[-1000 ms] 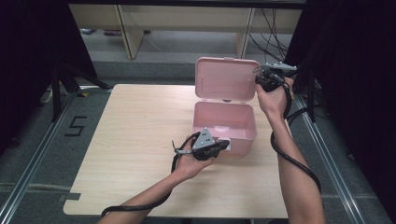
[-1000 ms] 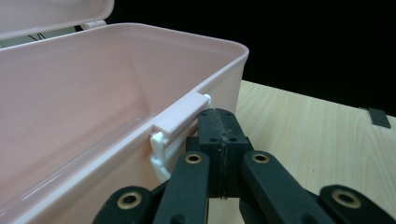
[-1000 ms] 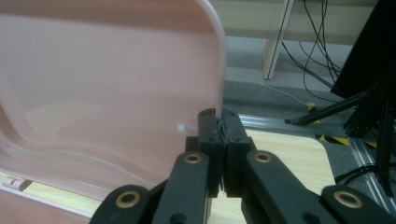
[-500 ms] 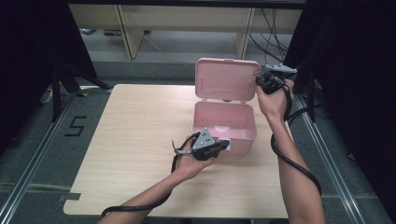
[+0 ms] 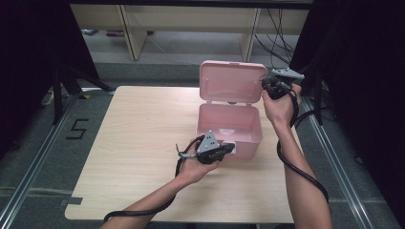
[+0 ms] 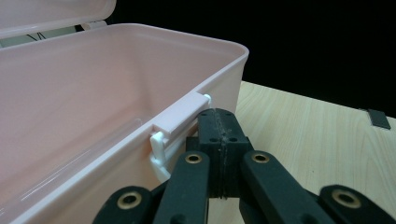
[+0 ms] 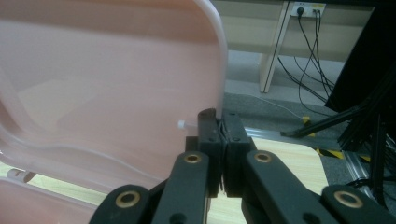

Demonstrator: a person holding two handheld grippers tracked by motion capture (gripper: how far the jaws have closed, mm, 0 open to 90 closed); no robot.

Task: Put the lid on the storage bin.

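A pink plastic box [image 5: 254, 125] stands open on the table, its lid [image 5: 231, 82] raised upright at the back. My right gripper [image 5: 264, 83] is at the lid's right edge. In the right gripper view the jaws [image 7: 219, 116] are shut on the lid's rim [image 7: 215, 56]. My left gripper [image 5: 232, 148] is at the box's front wall. In the left gripper view the jaws [image 6: 218, 114] are pressed together just under the rim, beside the white latch [image 6: 159, 150], with nothing visible between them. The inside of the box [image 6: 84, 102] looks bare.
The light wooden table [image 5: 143, 124] has open room to the left of the box. Black cables trail from both grippers along the forearms. Shelving legs [image 5: 248, 33] and floor cables [image 7: 308, 56] lie beyond the far edge. Dark curtains flank both sides.
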